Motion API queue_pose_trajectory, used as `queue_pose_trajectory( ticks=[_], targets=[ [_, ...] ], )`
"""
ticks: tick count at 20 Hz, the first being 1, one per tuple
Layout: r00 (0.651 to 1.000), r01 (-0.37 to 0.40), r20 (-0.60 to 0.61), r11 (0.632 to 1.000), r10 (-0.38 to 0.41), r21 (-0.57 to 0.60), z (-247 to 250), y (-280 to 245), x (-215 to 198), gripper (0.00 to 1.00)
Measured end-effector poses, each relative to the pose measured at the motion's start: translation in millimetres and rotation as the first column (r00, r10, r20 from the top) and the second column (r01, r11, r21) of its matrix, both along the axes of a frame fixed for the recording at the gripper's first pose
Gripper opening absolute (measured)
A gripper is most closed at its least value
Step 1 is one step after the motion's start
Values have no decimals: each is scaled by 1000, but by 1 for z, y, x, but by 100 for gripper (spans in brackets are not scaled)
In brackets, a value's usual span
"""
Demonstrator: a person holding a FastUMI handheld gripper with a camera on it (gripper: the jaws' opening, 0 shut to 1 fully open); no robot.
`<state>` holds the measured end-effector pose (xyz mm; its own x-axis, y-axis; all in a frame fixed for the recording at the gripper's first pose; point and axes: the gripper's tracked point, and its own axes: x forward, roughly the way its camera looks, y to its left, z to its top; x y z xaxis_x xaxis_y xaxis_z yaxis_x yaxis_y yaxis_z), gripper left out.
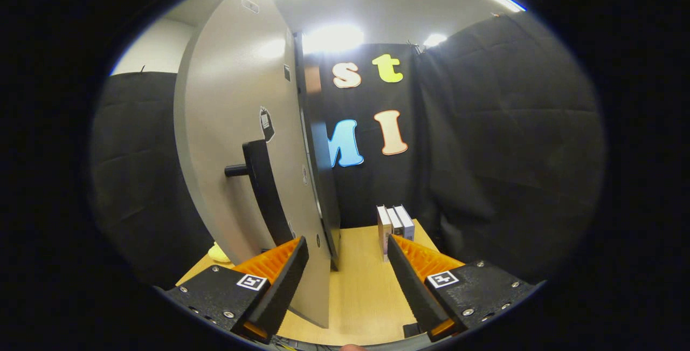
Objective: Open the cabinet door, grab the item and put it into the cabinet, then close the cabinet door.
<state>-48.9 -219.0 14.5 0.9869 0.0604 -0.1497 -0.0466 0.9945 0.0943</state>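
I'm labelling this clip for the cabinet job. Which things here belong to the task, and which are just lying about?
Task things:
- door, swung open, its free edge between the fingers
- handle on the door
- boxes on the table, just beyond the fingers
- claw, open, holding nothing

Lying about:
- yellow thing on the table behind the door; too hidden to identify
- table

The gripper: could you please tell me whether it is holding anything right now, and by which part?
Nothing is held. The gripper is open; the door's edge stands between its fingers, unpressed, and the handle is untouched.
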Motion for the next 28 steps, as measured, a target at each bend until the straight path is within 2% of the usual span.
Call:
queue_pose_trajectory(
  ticks=[2, 10, 14, 22, 25, 28],
  targets=[
    [1000, 4, -8, 999, -4, 40, -5, 10, -4, 93],
    [999, -35, -5, 998, 35, 42, -7, 87, -7, 93],
    [998, -53, -39, 995, 56, 82, -17, 138, 2, 93],
    [997, -61, -36, 979, 69, 195, -23, 206, 29, 93],
    [998, -51, -26, 975, 58, 215, -22, 223, 29, 93],
    [999, -27, -11, 983, 30, 179, -17, 230, 26, 93]
  ],
)
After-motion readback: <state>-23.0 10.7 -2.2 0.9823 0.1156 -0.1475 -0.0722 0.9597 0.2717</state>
